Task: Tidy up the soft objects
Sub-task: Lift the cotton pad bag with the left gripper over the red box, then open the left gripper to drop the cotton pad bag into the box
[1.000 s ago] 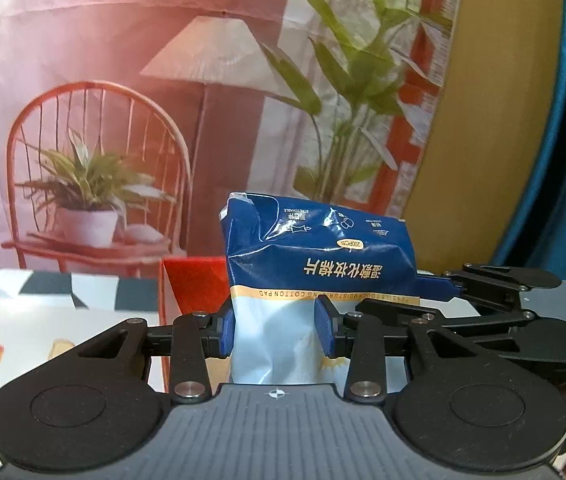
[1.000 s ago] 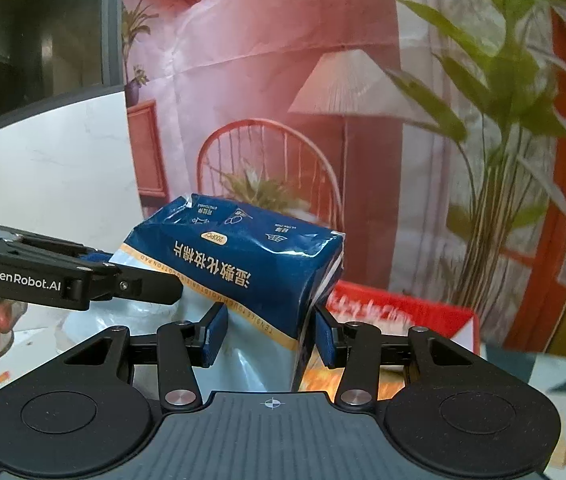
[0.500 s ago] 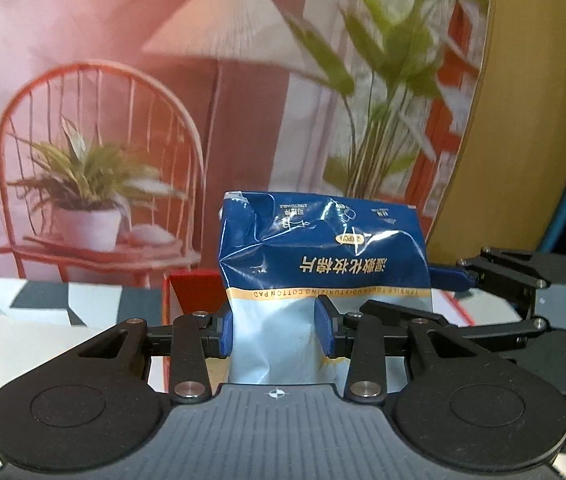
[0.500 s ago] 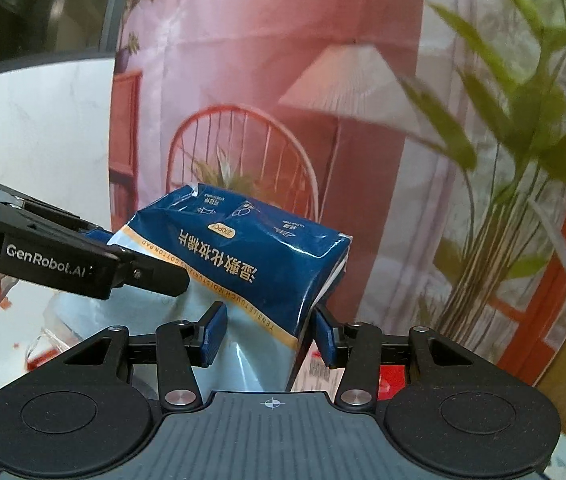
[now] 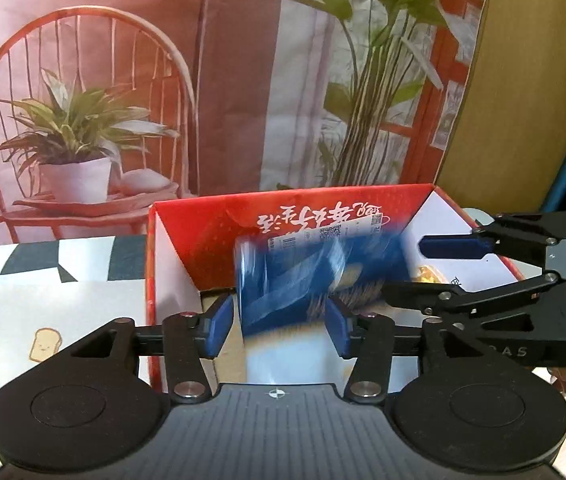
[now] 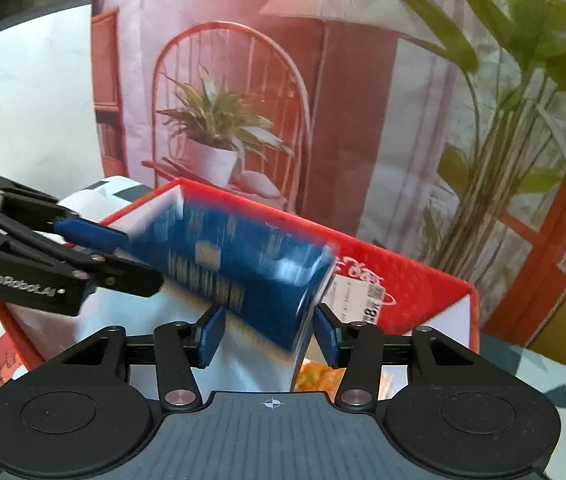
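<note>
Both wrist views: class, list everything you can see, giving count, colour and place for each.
pack: 1, blue and white, blurred, over the box
box: 1, red, open, on the cloth
yellow item: 1, inside the box
cloth: 1, white with prints, under the box
backdrop: 1, pink, printed chair, lamp, plants, behind the box
left gripper: 1, black, jaws just opening, pack loose between
right gripper: 1, black, jaws just opening, pack loose between

Both grippers, L (image 5: 277,322) & R (image 6: 269,332), jaws just opening.
</note>
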### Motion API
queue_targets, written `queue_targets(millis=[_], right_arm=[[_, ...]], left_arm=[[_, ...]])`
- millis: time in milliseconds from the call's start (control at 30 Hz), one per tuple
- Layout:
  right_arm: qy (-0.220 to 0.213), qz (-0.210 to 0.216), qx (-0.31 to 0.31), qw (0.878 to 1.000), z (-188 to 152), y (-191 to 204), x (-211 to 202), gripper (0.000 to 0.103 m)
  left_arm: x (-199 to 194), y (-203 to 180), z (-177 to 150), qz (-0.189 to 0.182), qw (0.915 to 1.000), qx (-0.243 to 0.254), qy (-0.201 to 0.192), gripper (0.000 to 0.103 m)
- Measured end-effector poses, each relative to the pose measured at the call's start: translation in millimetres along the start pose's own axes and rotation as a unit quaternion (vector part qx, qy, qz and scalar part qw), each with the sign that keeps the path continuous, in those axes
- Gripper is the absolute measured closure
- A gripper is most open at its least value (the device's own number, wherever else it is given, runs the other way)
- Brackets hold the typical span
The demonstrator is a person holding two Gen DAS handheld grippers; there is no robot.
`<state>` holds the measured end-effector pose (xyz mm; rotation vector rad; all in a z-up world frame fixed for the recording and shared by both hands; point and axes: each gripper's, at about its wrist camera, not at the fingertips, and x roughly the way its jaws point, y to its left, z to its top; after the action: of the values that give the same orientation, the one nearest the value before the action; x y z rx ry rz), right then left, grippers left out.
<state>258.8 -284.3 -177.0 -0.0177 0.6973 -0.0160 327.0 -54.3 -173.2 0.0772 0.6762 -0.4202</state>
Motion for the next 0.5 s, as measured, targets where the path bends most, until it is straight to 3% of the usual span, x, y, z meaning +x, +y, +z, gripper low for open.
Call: queue_targets(millis=[67,233,500], right_arm=[[0.004,-0.006,0.007,1.000,-2,-2,-2,0.047],[0.005,-0.013,0.021,1.000,-10,-5,-13,0.047],[-0.041,0.000,0.066,0.997,-31,1,-62,0.047]], left_arm=[[-4,2,-1,0.000,1.0000,-0.002,-0.001,0.050],[-22,3,-5,-0.002,1.0000,-0.003,-0.007,0.050],[-74,0,-31,-0.004,0.9998,-0.010,-0.018,0.050]])
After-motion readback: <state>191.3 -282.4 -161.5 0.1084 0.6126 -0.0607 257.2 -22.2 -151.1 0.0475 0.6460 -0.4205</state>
